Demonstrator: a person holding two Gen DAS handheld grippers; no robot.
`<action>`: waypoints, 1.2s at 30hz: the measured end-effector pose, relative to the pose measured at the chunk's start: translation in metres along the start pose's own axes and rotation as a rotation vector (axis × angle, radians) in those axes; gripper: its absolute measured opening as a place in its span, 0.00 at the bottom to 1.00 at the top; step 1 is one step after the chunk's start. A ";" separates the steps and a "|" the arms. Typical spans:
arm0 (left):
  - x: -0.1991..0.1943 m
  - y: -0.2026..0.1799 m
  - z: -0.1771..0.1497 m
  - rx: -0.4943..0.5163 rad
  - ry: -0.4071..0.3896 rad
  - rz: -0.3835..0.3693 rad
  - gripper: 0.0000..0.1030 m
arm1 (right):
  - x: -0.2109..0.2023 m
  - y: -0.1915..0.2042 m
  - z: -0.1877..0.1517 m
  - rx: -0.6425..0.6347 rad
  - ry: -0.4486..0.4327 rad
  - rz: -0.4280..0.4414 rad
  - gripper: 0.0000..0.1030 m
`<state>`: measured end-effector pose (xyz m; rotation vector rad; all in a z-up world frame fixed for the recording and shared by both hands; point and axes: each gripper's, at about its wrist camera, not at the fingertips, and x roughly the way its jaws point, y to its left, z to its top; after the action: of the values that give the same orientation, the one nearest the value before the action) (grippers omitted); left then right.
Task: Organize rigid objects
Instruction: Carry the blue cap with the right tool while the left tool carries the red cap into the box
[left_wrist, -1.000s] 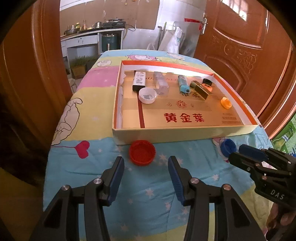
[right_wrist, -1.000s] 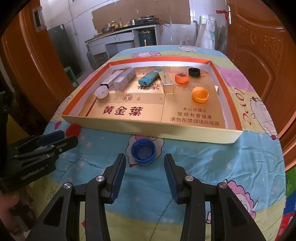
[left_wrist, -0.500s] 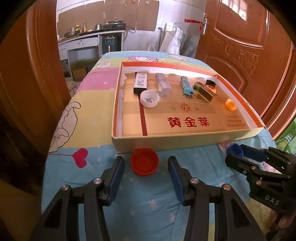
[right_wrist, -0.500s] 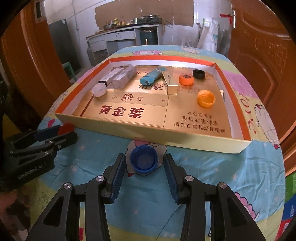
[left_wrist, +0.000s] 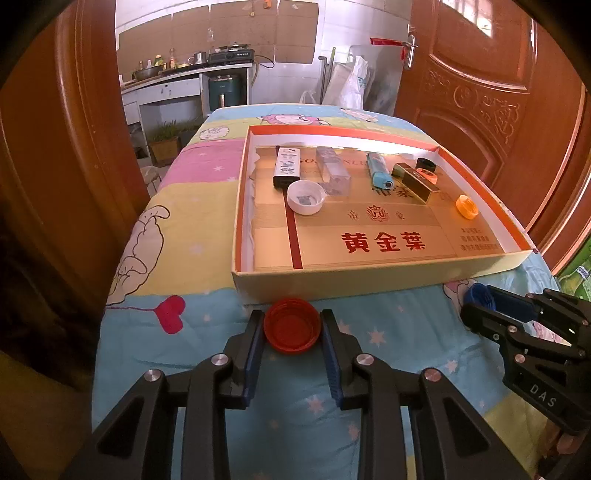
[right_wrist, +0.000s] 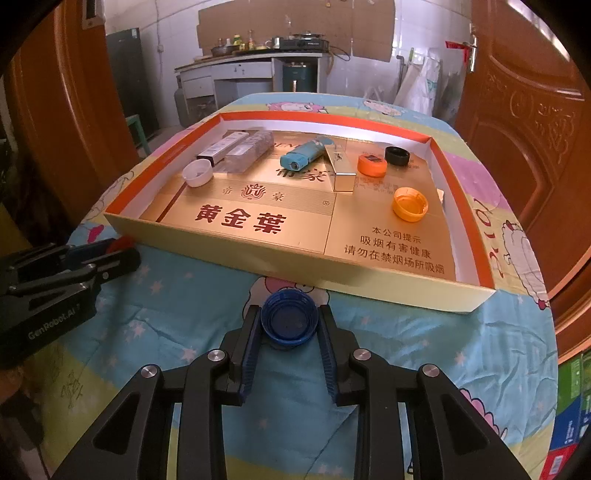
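Left wrist view: the left gripper (left_wrist: 291, 332) sits at lower centre, its two jaws closed against the sides of a red cap (left_wrist: 291, 325) that rests open side up on the patterned cloth (left_wrist: 388, 332), just in front of the near wall of the gold box (left_wrist: 369, 277). Right wrist view: the right gripper (right_wrist: 289, 326) at lower centre grips a blue cap (right_wrist: 289, 319) the same way, also on the cloth and just short of the box wall. Whether either cap is lifted clear of the cloth cannot be told.

Contents of the box, upper half of both frames: a white cap (left_wrist: 306, 196), a black-and-white pack (left_wrist: 286, 166), a clear case (left_wrist: 332, 170), a blue lighter (left_wrist: 377, 171), a gold bar-shaped box (left_wrist: 417, 182), two orange caps (right_wrist: 409, 204) (right_wrist: 371, 164) and a black cap (right_wrist: 397, 155).

Assessment: both caps appear ready to be lifted into the box.

Risks noted:
- Caps are round and smooth; a pinch off their widest line could squirt them out.
- Box wall stands directly ahead; too low a lift would strike it and push the box.
- Both grippers are near each other; simultaneous moves could collide.
- Dropping a cap onto crowded items could scatter them.
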<state>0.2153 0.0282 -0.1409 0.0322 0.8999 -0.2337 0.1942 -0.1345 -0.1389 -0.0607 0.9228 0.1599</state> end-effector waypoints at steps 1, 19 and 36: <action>0.000 0.000 0.000 0.000 0.000 0.000 0.30 | 0.000 0.000 0.000 0.000 0.000 0.000 0.29; -0.025 -0.013 0.006 0.003 -0.046 -0.025 0.30 | -0.029 -0.006 0.000 0.010 -0.041 0.001 0.29; -0.039 -0.025 0.027 0.029 -0.093 -0.038 0.30 | -0.050 -0.020 0.013 0.027 -0.092 -0.015 0.29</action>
<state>0.2073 0.0078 -0.0923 0.0309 0.8053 -0.2816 0.1780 -0.1579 -0.0920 -0.0352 0.8326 0.1354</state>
